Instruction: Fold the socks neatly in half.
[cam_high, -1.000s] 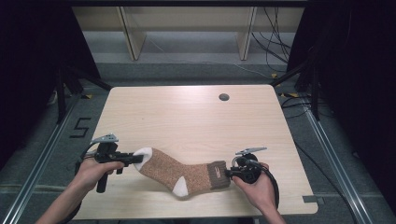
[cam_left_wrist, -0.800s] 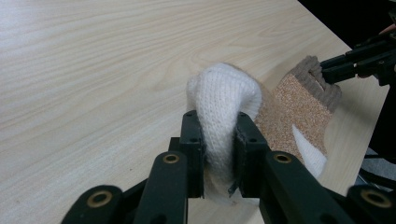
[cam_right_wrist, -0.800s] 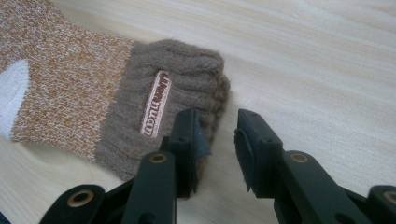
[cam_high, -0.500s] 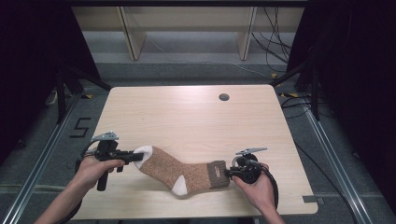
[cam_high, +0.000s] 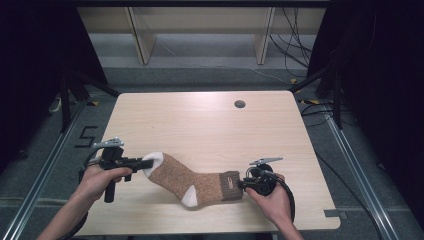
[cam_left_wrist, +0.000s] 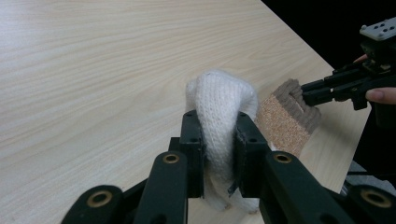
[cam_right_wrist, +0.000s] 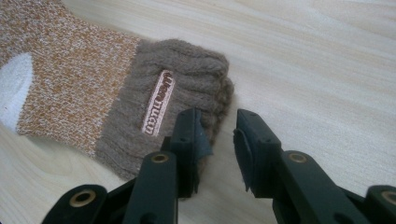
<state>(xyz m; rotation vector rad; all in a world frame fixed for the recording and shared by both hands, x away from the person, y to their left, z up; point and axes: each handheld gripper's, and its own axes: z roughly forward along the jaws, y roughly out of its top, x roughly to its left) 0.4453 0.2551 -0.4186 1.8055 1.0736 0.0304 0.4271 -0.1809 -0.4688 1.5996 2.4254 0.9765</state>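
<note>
1. Sock (cam_high: 192, 180) lies flat on the near half of the table (cam_high: 210, 125), stretched between the two grippers, with its length running from the person's left to the person's right.
2. Its body is speckled orange-brown, with a white toe (cam_high: 153, 163), a white heel patch (cam_high: 190, 196) on the side nearest the person, and a darker brown ribbed cuff (cam_high: 231, 185).
3. A small sewn label (cam_right_wrist: 159, 102) sits on the cuff; its lettering is too small to read.
4. Left gripper (cam_high: 145, 163), held in the person's left hand (cam_high: 100, 177), is at the toe end of the sock.
5. In the left gripper view, its jaws are pinched on the white toe (cam_left_wrist: 219, 116), which bulges up between and above the two black pads (cam_left_wrist: 193, 149).
6. That toe end is lifted slightly off the table, while the rest of the sock lies on the wood.
7. Right gripper (cam_high: 245, 184), held in the person's right hand (cam_high: 272, 200), is at the cuff end of the sock.
8. In the right gripper view, its jaws stand a little apart, with a clear gap between them.
9. One pad (cam_right_wrist: 189, 135) touches the edge of the cuff (cam_right_wrist: 182, 70), while the other (cam_right_wrist: 247, 140) is beside the cuff over bare wood, so the cuff is not squeezed.
10. A round hole (cam_high: 239, 104) in the table lies well beyond the sock, toward the far edge.
11. Past the far edge of the table, beyond the sock, wooden shelf legs (cam_high: 142, 35) stand on a grey floor, and dark cables (cam_high: 292, 45) trail there.
</note>
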